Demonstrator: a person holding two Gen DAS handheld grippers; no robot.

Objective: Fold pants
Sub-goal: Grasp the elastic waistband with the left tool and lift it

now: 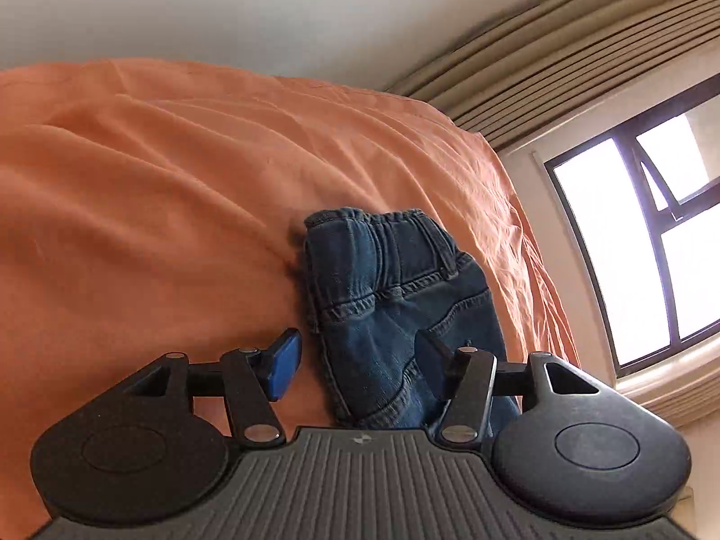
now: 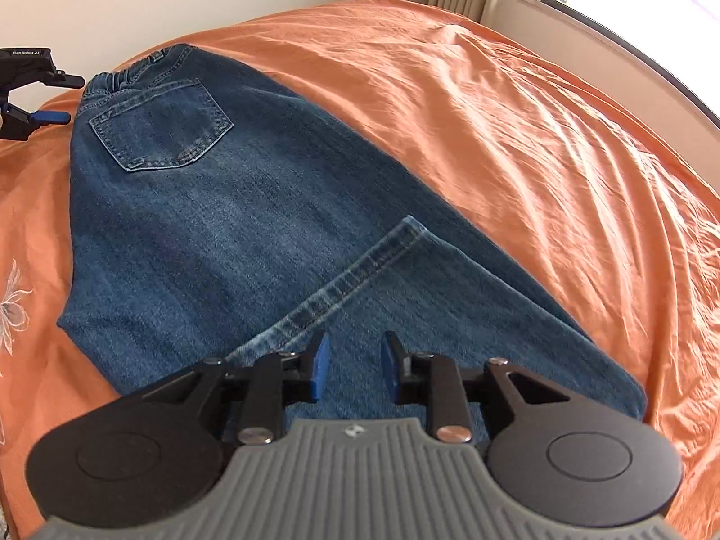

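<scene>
Your left gripper (image 1: 357, 362) gapes by the elastic waistband; your right gripper (image 2: 352, 371) hangs open. Faded denim pants (image 2: 216, 207) lie folded lengthwise toward 11 o'clock on the creased orange sheet (image 2: 517, 135).

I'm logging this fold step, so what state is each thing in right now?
jeans: lying flat on the bed, leg hem folded up over the leg, back pocket up.
left gripper: open, at the waistband end.
right gripper: open, above the folded hem.
orange sheet: spread, wrinkled.
curtain: drawn aside from the window.
</scene>
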